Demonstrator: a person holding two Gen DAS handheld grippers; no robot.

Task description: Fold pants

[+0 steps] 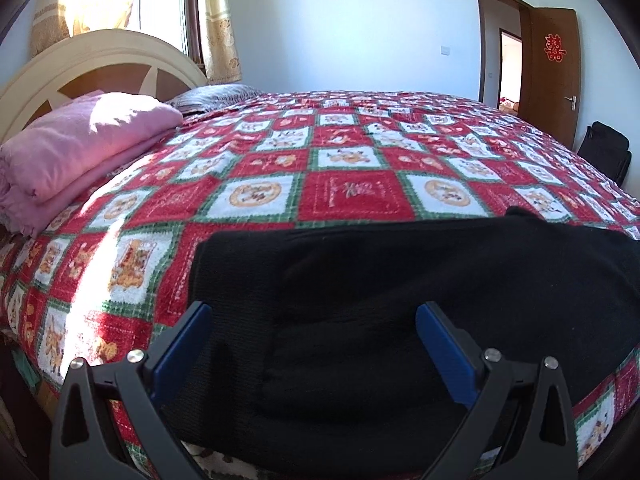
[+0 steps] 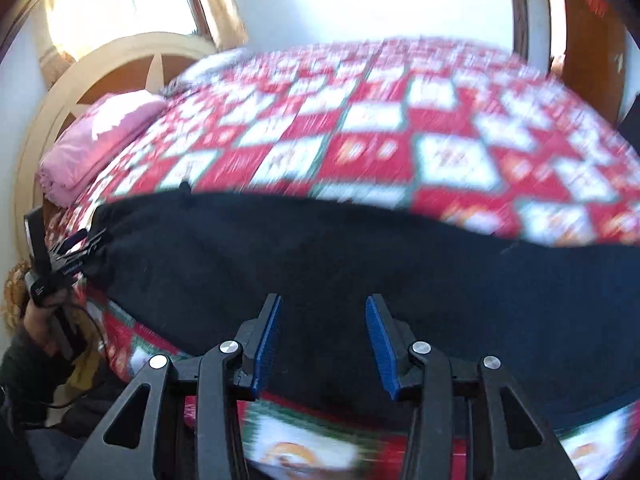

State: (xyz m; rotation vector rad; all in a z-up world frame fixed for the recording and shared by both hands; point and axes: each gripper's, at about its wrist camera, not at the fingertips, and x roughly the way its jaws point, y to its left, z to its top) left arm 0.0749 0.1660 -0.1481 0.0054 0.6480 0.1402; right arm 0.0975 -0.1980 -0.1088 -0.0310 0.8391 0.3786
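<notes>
Across the near edge of a bed spread with a red-and-white patchwork quilt, black pants lie flat along the edge, seemingly already doubled once. We hold the left hand-held gripper spread wide above one end of the cloth, grasping nothing; the right hand-held gripper, blurred in motion, also stands parted and empty over the cloth. We judge a fold is being set up: next, each must close on an edge and carry it over.
</notes>
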